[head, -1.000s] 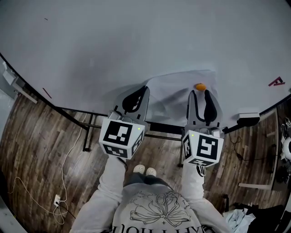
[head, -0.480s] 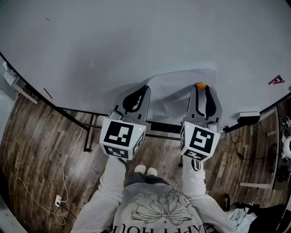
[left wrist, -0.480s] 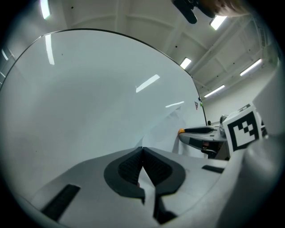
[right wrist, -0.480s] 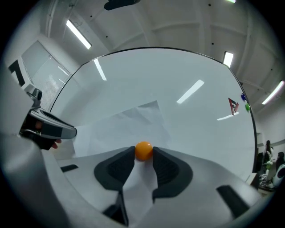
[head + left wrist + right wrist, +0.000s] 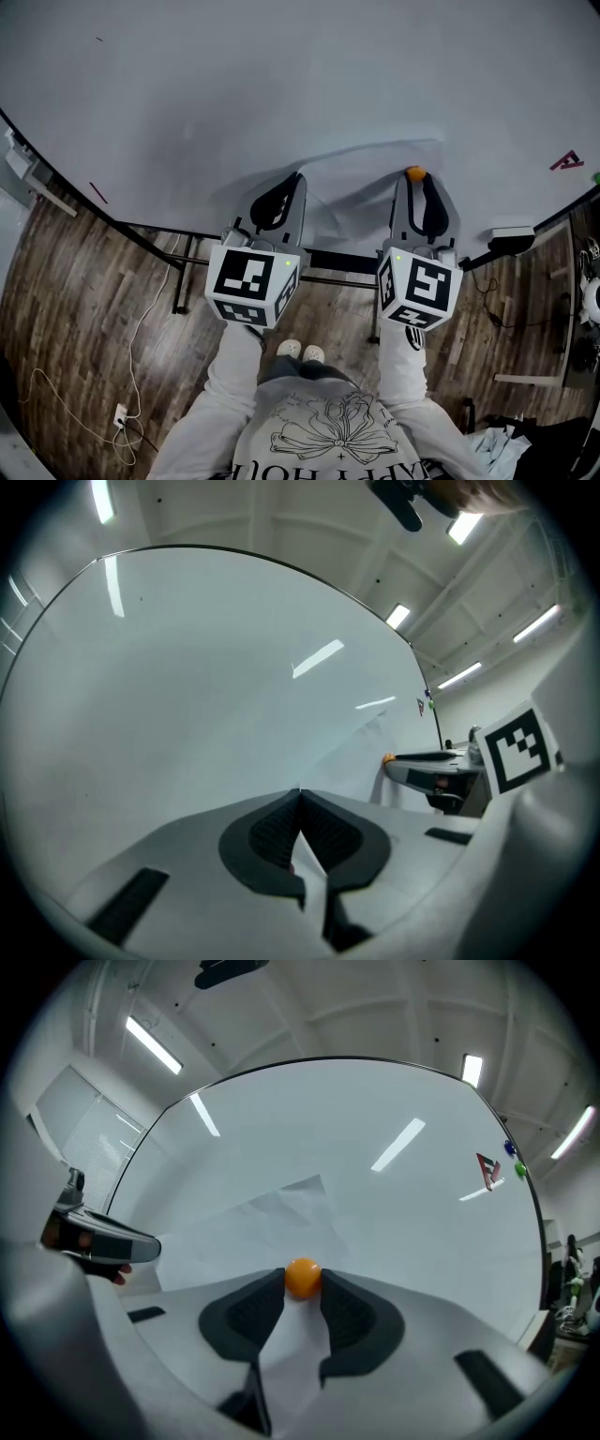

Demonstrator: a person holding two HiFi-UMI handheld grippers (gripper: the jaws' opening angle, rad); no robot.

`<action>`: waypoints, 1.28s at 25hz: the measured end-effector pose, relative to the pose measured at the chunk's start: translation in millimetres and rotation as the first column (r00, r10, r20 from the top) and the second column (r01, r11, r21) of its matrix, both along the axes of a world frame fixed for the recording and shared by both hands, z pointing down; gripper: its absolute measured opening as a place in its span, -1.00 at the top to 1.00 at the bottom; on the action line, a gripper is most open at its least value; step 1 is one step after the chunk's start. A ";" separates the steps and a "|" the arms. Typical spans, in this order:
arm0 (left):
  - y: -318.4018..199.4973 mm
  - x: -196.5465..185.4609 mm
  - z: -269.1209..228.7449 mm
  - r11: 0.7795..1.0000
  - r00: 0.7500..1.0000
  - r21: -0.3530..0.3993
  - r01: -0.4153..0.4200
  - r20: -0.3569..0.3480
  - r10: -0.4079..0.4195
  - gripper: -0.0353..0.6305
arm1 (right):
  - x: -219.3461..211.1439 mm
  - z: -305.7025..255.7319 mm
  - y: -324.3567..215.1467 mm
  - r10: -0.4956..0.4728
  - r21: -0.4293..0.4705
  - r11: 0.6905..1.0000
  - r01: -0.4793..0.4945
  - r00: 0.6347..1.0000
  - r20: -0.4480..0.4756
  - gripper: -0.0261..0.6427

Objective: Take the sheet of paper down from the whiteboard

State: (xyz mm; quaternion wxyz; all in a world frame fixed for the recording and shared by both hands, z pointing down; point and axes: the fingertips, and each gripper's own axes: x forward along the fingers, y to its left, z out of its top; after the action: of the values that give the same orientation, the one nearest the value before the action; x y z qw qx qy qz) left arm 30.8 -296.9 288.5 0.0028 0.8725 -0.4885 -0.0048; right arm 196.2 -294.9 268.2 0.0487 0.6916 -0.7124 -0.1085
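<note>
A white sheet of paper [image 5: 361,192] hangs on the whiteboard [image 5: 281,84], pinned near its upper right corner by an orange ball magnet [image 5: 413,173]. My left gripper [image 5: 298,178] is shut on the sheet's left edge; in the left gripper view the paper [image 5: 314,860] runs between the closed pads [image 5: 300,792]. My right gripper [image 5: 413,181] has just been closing. In the right gripper view its tips [image 5: 303,1283] touch the orange magnet [image 5: 303,1276] on both sides, with the paper [image 5: 281,1208] behind it.
A red mark [image 5: 569,164] sits at the board's right, with small green and blue magnets [image 5: 518,1171] near it. An eraser [image 5: 511,240] lies on the board's tray. The stand's legs [image 5: 178,277] and a cable [image 5: 131,356] are on the wooden floor.
The right gripper's jaws have narrowed from wide apart to touching the orange magnet. The left gripper has stayed shut at the paper's left edge.
</note>
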 end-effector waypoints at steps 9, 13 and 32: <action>0.2 -35.1 -5.6 0.996 0.996 0.008 0.093 0.015 -0.093 0.88 | 21.6 -11.1 9.1 0.024 0.021 0.999 -0.025 0.999 0.032 0.57; 3.2 -52.8 -7.1 0.991 0.991 0.009 0.133 0.035 -0.133 0.88 | 27.5 -8.4 7.1 0.036 0.004 0.999 -0.036 0.999 0.035 0.56; 17.6 -51.5 -13.1 0.985 0.972 0.046 0.169 0.159 -0.174 0.88 | 13.7 -14.3 25.5 -0.021 0.031 0.999 0.018 0.995 0.100 0.52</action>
State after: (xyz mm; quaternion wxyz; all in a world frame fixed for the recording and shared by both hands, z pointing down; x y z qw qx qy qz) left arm -20.6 -279.3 275.4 -0.0513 0.8244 -0.5607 0.0582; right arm 209.9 -269.4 253.9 0.0015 0.6900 -0.7188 -0.0848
